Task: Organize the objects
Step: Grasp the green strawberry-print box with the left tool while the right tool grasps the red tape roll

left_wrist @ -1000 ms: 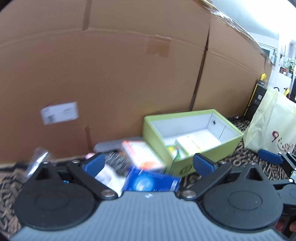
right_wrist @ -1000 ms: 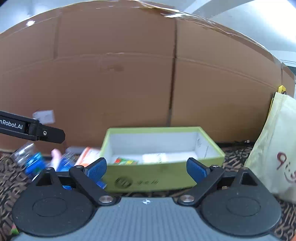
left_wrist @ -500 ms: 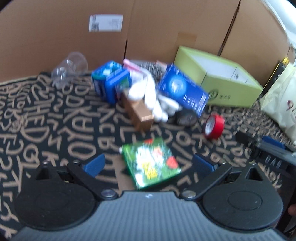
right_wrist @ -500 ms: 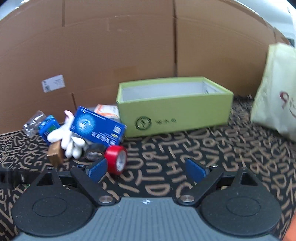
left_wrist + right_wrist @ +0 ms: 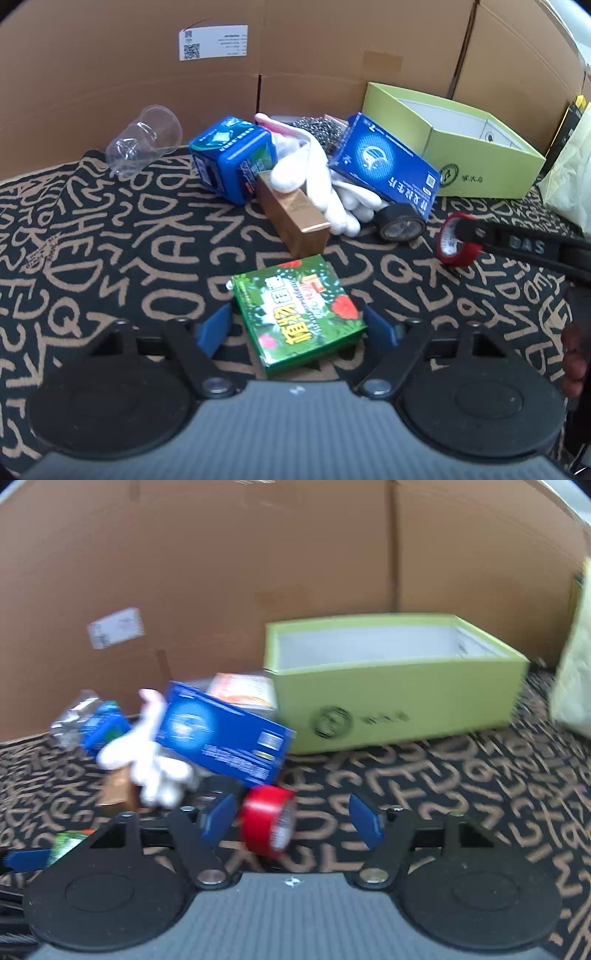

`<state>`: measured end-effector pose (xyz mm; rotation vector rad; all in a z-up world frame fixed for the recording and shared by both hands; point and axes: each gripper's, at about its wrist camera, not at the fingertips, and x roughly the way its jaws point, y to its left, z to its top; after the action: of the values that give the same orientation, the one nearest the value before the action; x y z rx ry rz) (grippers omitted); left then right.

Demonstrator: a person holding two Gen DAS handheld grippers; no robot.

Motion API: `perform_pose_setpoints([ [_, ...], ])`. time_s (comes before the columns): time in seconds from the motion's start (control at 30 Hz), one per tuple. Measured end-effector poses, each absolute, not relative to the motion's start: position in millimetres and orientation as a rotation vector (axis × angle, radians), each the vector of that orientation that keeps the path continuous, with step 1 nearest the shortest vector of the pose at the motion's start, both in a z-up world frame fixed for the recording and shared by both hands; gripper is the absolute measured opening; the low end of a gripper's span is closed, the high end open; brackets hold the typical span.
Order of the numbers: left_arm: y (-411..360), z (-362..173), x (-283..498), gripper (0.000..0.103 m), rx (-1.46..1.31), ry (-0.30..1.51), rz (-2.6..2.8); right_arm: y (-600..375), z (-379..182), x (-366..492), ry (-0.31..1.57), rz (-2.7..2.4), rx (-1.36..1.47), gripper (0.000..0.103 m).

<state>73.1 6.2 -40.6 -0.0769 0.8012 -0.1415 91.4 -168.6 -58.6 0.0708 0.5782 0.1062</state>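
Box (image 5: 297, 312), green, lies between left gripper (image 5: 297, 325) pads, untouched.

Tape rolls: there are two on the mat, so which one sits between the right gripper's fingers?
The red tape roll, standing on edge. The black tape roll lies farther back, against the blue flat box.

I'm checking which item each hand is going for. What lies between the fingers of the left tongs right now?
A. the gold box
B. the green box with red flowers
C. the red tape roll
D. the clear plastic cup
B: in the left wrist view the green box with red flowers lies flat on the patterned mat between the two blue fingertips of the left tongs, which have just been closing around it.
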Motion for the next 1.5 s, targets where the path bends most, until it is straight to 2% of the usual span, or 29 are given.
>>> perform_pose_setpoints([
  [0.13, 12, -38, 75, 0.079, -0.109, 0.802, -0.141, -205, -69, 80, 0.608, -0.015, 0.174, 0.071],
  [0.27, 9, -34, 76, 0.093, -0.116, 0.785, -0.130, -221, -67, 66, 0.587, -0.018, 0.198, 0.073],
  [0.37, 5, -34, 77, 0.094, -0.089, 0.783, -0.121, -210, -63, 67, 0.572, 0.043, 0.156, 0.079],
  [0.43, 4, -35, 78, 0.091, -0.078, 0.784, -0.117, -198, -64, 73, 0.582, 0.080, 0.128, 0.079],
  [0.5, 3, -37, 80, 0.076, -0.062, 0.794, -0.113, -187, -68, 80, 0.595, 0.107, 0.099, 0.079],
  [0.53, 3, -39, 82, 0.072, -0.061, 0.805, -0.119, -182, -70, 85, 0.606, 0.111, 0.080, 0.079],
  [0.7, 2, -42, 84, 0.073, -0.063, 0.802, -0.116, -173, -80, 98, 0.639, 0.110, 0.037, 0.077],
  [0.73, 2, -43, 86, 0.073, -0.062, 0.800, -0.112, -172, -81, 99, 0.637, 0.107, 0.029, 0.074],
  [0.77, 1, -43, 87, 0.074, -0.058, 0.800, -0.108, -170, -81, 97, 0.634, 0.104, 0.015, 0.061],
  [0.8, 1, -44, 89, 0.075, -0.050, 0.800, -0.105, -169, -80, 95, 0.635, 0.116, 0.004, 0.054],
  [0.97, -4, -45, 95, 0.070, -0.004, 0.798, -0.110, -163, -78, 85, 0.638, 0.154, -0.016, 0.054],
  [1.03, -5, -45, 96, 0.070, 0.003, 0.794, -0.103, -161, -79, 86, 0.634, 0.151, -0.025, 0.061],
  [1.07, -5, -46, 96, 0.073, 0.007, 0.793, -0.100, -160, -79, 87, 0.634, 0.150, -0.022, 0.069],
  [1.23, -9, -48, 97, 0.073, 0.037, 0.785, -0.099, -156, -81, 95, 0.634, 0.152, -0.026, 0.071],
  [1.27, -9, -48, 97, 0.069, 0.040, 0.782, -0.098, -155, -82, 96, 0.632, 0.150, -0.032, 0.070],
  [1.33, -8, -46, 97, 0.066, 0.039, 0.781, -0.102, -154, -82, 95, 0.623, 0.138, -0.036, 0.052],
  [1.5, -8, -45, 96, 0.065, 0.028, 0.784, -0.103, -158, -80, 89, 0.626, 0.155, -0.014, 0.050],
])
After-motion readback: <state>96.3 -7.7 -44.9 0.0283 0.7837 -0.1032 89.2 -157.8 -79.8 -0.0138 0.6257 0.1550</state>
